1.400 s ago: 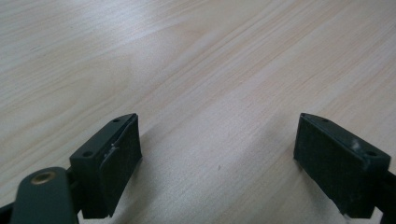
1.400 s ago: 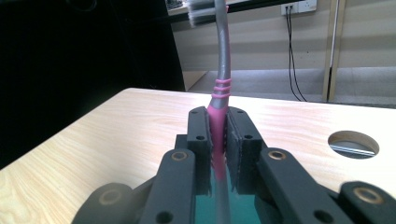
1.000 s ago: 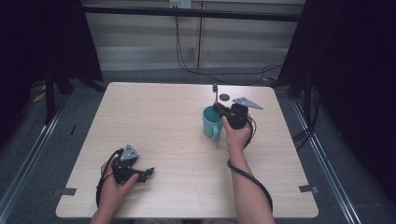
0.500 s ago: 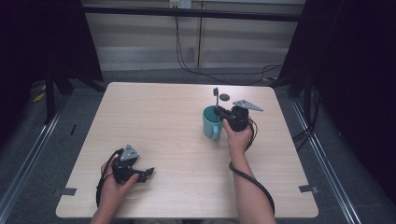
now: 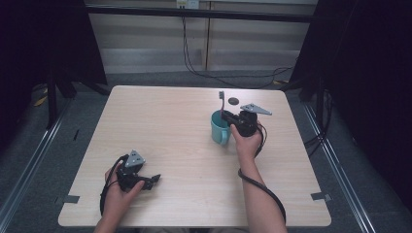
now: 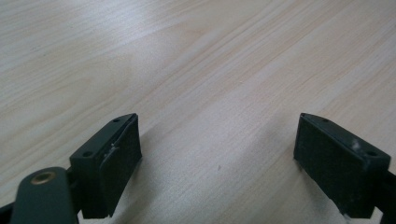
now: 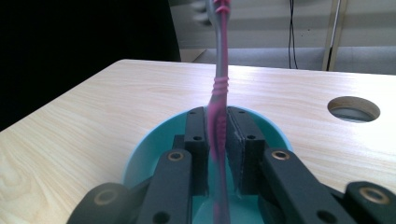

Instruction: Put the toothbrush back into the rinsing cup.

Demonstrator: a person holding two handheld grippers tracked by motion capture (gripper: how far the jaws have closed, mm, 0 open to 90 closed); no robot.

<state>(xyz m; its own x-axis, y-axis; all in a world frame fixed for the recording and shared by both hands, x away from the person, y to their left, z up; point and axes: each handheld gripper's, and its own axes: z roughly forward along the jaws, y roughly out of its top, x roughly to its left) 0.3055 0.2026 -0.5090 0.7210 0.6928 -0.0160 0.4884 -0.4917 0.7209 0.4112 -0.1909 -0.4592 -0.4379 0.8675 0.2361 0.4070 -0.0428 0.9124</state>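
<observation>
Standing upright in a teal mug, a pink and grey toothbrush is the item in hand; the right claw is clenched on its handle, the two black pads pressing the pink shaft from either side just above the mug's mouth, as the right gripper view shows. In that view the jaw tips reach over the mug's rim and the brush head rises out of the top of the picture, blurred. Mug and toothbrush stand on the light wooden worktop, in its far right part, nearer the far edge than the near one and well in from the right edge. A round cable hole lies in the worktop just beyond the mug, close to the far edge. The person's right hand grips the claw body from the near side, with the grey three-cornered plate on top. The left claw rests by the near left corner of the worktop, held in the left hand, released: its pads stand wide apart with bare wood between them, well apart from the mug.
</observation>
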